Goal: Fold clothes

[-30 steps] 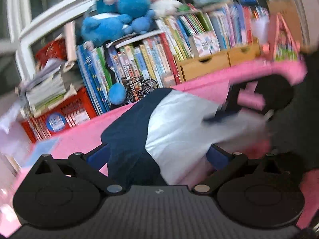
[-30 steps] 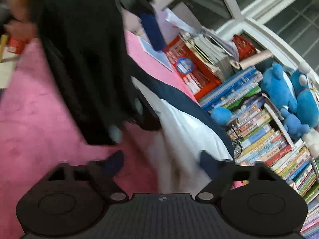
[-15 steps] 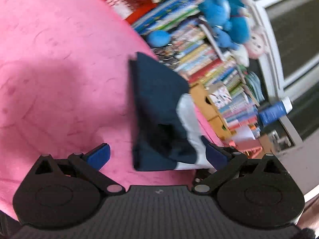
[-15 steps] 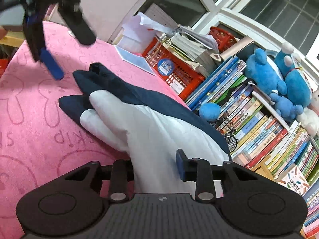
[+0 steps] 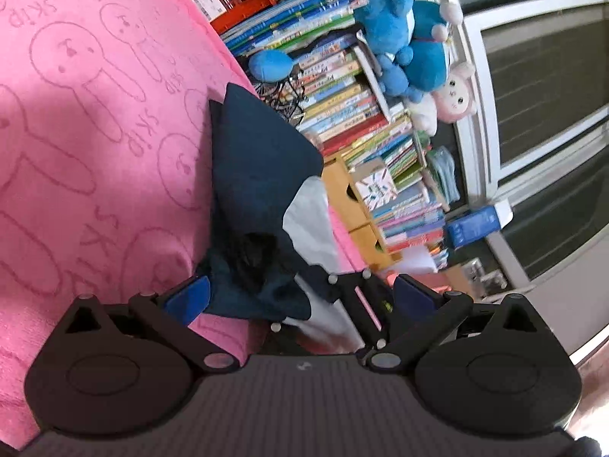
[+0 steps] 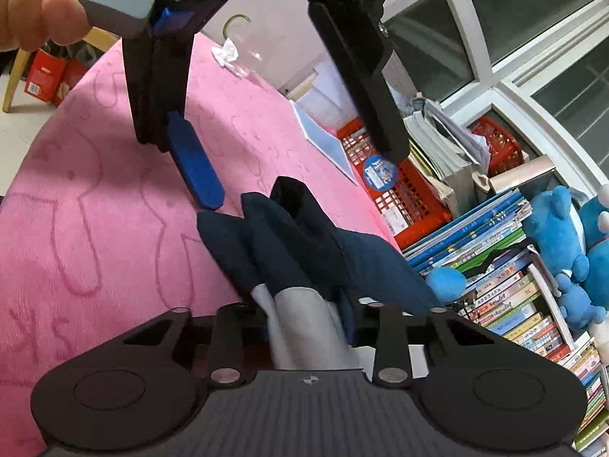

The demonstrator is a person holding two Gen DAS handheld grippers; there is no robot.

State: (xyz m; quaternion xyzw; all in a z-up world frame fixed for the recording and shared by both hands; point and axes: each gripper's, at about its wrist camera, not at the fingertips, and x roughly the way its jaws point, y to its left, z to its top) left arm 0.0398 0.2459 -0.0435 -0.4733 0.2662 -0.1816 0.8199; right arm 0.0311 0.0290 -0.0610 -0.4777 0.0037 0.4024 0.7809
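Observation:
A navy and white garment (image 5: 262, 175) lies bunched on the pink blanket (image 5: 95, 122), near its edge by the books. My left gripper (image 5: 300, 297) is open, its blue pads (image 5: 186, 297) standing either side of the garment's near end without touching it. From the right wrist view the left gripper (image 6: 300, 175) hangs open above the garment's navy end (image 6: 289, 243), held by a hand (image 6: 34, 11). My right gripper (image 6: 308, 312) is closing its jaws, and the white end of the garment is gathered between them. That right gripper (image 5: 346, 285) shows between the left gripper's fingers.
Rows of books (image 6: 502, 266), blue plush toys (image 6: 563, 236) and a red basket (image 6: 403, 190) crowd the blanket's far edge below a window. A blue sheet (image 6: 323, 137) lies on the blanket. A wooden chair leg (image 6: 15, 76) and red boxes stand beyond the left edge.
The left gripper rolled onto its side and swung over to the garment's navy end. The right gripper's jaws narrowed from wide apart onto the white end, and the garment bunched up.

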